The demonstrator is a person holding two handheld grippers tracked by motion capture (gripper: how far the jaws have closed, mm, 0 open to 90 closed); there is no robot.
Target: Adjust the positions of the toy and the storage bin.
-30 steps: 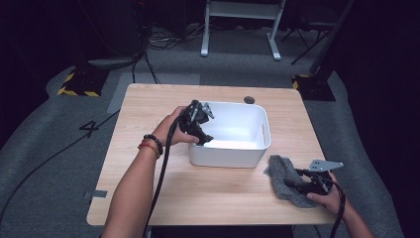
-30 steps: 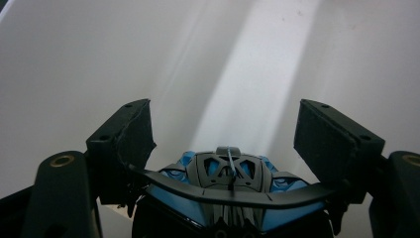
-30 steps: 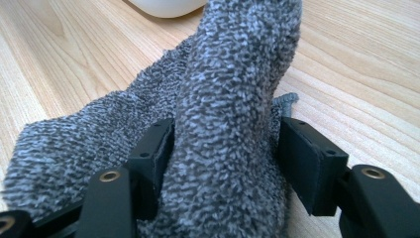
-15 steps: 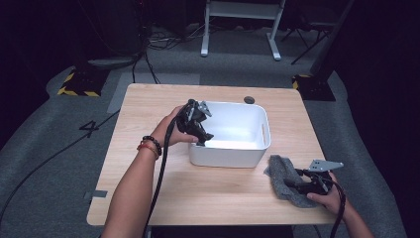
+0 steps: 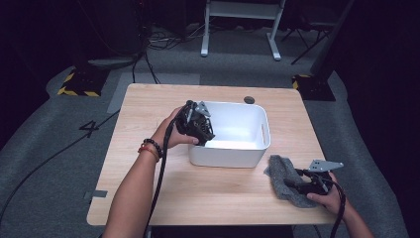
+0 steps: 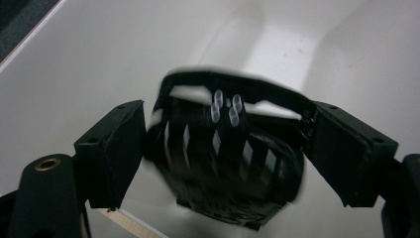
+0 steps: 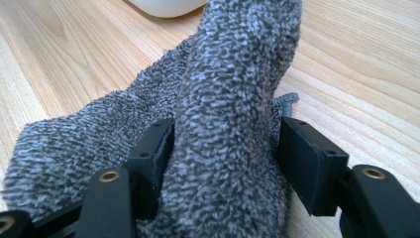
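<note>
My left gripper (image 5: pixel 205 138) hangs over the left rim of a white plastic bin (image 5: pixel 257 148), pointing down into it. Between its jaws is a black slotted object with small clear tubes (image 6: pixel 228 163), blurred against the bin's white inside (image 6: pixel 99 59). The jaws have just been opening, and in the left gripper view (image 6: pixel 230 119) the pads stand at the object's sides without clamping it. At the table's front right, my right gripper (image 5: pixel 292 182) is shut on a raised fold of a grey terry cloth (image 5: pixel 282 171). The cloth (image 7: pixel 233 99) fills the gap between the right gripper's (image 7: pixel 225 131) pads.
The bin stands in the middle of a wooden table (image 5: pixel 148 104). A small dark round disc (image 5: pixel 249 100) lies near the far edge behind the bin. Cables trail from both grippers toward the person. A white frame's legs (image 5: pixel 237 29) stand on the floor beyond.
</note>
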